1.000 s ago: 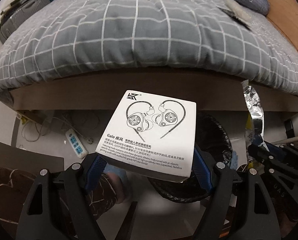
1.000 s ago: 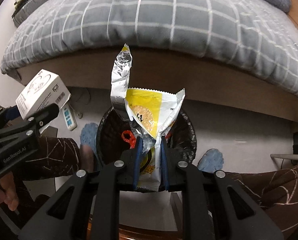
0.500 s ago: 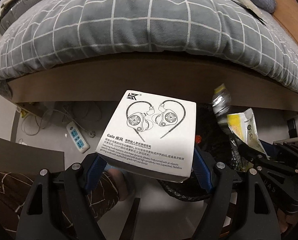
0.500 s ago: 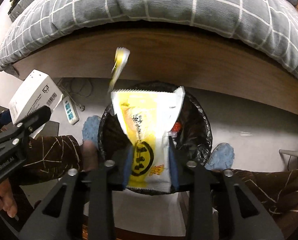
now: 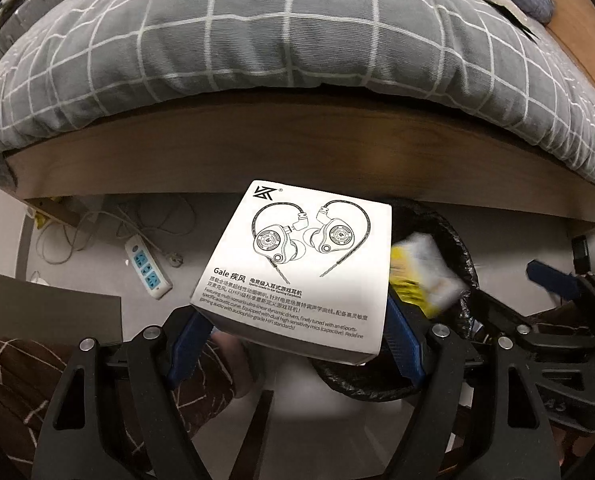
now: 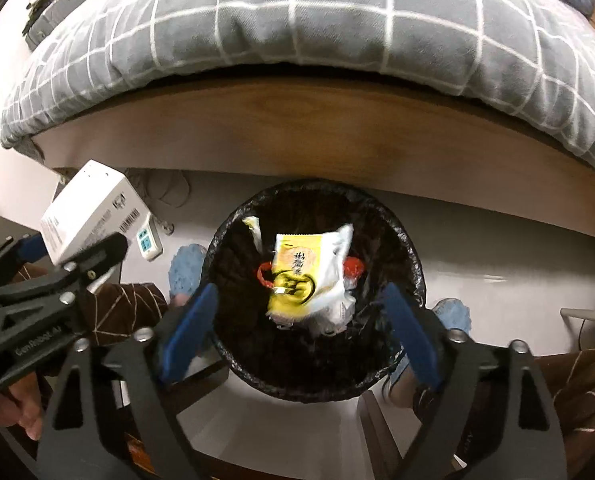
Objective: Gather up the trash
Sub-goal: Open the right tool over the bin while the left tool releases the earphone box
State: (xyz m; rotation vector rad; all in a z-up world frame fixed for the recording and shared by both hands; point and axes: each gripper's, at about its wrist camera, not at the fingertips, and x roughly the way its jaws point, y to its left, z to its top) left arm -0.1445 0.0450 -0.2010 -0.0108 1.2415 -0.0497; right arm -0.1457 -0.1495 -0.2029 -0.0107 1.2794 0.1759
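Moved: yellow wrapper (image 6: pixel 301 276) dropped from right gripper (image 6: pixel 297 332) into bin (image 6: pixel 411 256) at 12 o'clock; fingers opening, empty.
Left gripper (image 5: pixel 293 344): fingers clamp white box (image 5: pixel 297 264).
Writing: "Gale", KZ logo.

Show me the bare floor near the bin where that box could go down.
Bare floor lies between the power strip and the trash bin, below the bed frame, and right of the bin. Crowded: cables beside the strip, slippered feet flanking the bin. The left gripper holds the earphone box.
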